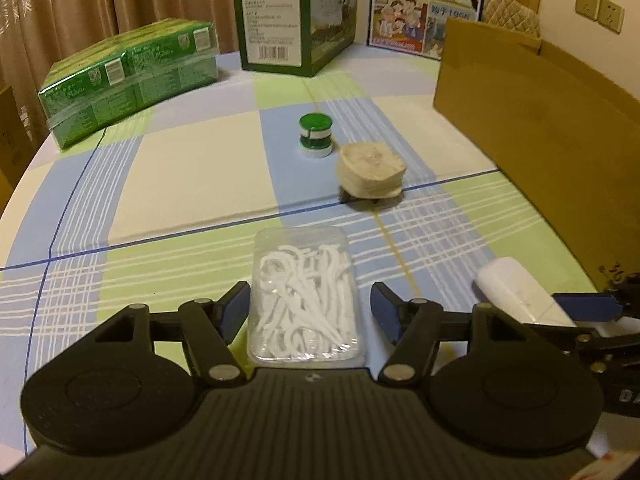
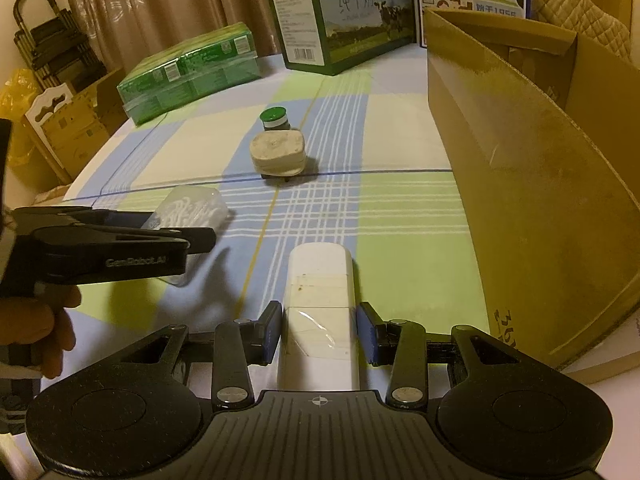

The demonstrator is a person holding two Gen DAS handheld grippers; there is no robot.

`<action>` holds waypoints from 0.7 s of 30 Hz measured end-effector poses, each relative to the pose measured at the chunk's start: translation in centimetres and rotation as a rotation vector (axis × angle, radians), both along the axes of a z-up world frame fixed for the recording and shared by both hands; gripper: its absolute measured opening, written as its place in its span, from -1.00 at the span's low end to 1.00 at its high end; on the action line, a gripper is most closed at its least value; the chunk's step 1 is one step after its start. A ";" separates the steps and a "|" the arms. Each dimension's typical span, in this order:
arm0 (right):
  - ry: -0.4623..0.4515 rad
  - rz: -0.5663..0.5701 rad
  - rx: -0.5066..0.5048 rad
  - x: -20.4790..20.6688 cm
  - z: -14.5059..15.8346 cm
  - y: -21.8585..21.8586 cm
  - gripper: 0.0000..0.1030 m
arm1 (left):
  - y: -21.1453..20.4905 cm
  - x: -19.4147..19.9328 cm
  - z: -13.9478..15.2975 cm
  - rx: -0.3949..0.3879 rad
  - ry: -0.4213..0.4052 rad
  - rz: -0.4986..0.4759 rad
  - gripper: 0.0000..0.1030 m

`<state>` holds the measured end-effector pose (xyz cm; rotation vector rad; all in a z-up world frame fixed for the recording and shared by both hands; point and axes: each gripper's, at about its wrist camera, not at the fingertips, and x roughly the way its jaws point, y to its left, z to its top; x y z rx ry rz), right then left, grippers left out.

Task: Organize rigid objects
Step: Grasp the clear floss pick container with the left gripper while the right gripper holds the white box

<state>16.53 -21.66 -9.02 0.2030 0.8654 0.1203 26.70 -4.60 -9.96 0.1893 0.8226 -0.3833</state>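
The left gripper [image 1: 308, 312] straddles the clear floss-pick box [image 1: 303, 300] on the checked tabletop [image 1: 180, 184]; its jaws stand open, with gaps on both sides. The right gripper [image 2: 320, 334] brackets the white rectangular case [image 2: 320, 312], jaws near its sides; contact cannot be determined. Farther ahead sit a beige plug adapter [image 1: 372, 170] and green-capped container [image 1: 316, 136], left of the cardboard box [image 2: 520, 184]

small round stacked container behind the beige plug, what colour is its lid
Green, with white bands below on the small round stacked container; clearest in the left wrist view.
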 end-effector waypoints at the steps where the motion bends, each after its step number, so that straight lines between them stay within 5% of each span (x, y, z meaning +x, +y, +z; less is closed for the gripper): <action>1: 0.001 -0.002 0.002 0.0 0.0 0.0 -0.28 | 0.1 0.1 -0.1 0.003 0.003 0.003 0.18; 12: 0.004 -0.010 0.017 0.1 0.0 -0.1 -0.28 | 0.0 0.3 -0.4 0.030 0.018 -0.014 0.01; 21: -0.031 -0.014 0.017 -0.6 0.8 -0.1 -0.28 | 0.7 -3.7 0.7 0.019 0.022 -0.017 0.00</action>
